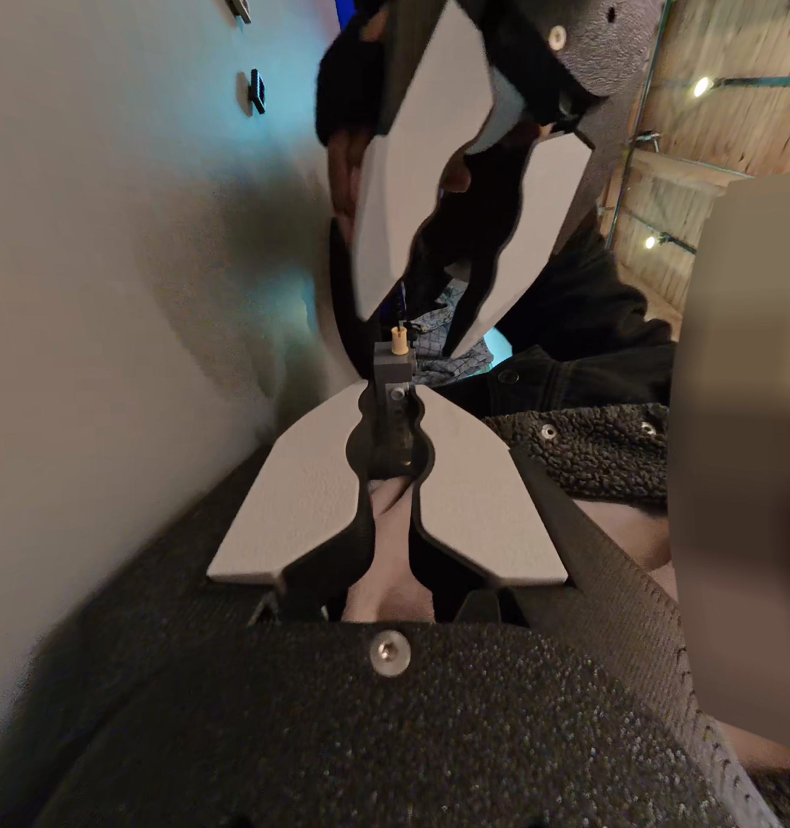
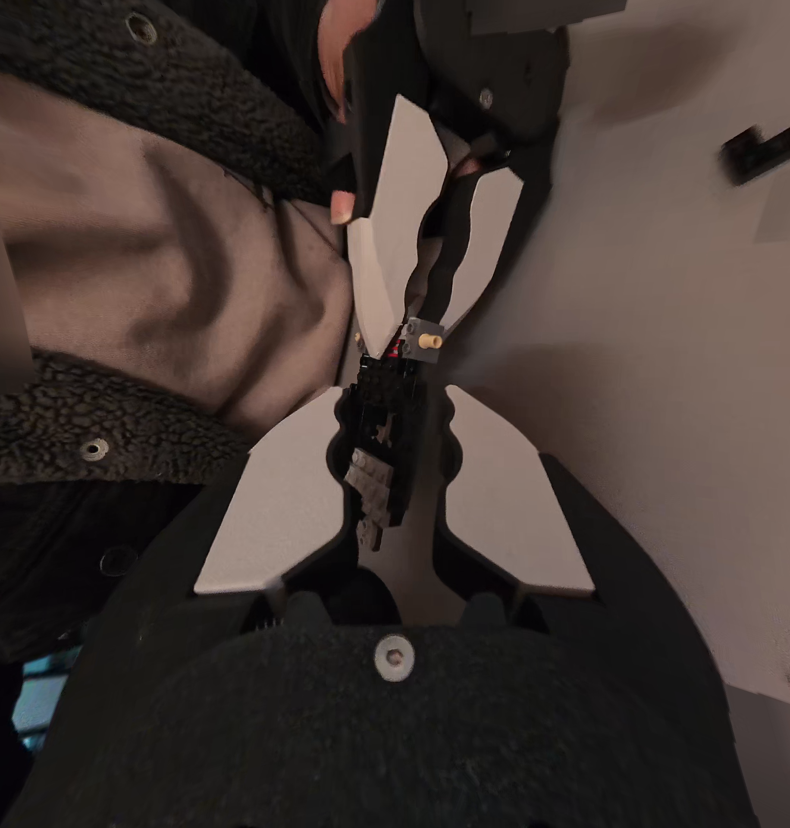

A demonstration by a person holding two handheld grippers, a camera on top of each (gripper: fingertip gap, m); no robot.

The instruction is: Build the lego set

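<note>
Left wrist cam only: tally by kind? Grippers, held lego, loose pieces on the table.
Grippers: 2 (left gripper, right gripper)
Grey lego piece clamped in left gripper: 1
Tan pin on its end: 1
Loose dark pieces on the table: 2
Total: 6

surface: white tabletop (image 1: 93, 269) | wall: wooden planks (image 1: 720, 53) | light: small warm bulbs (image 1: 701, 86)
</note>
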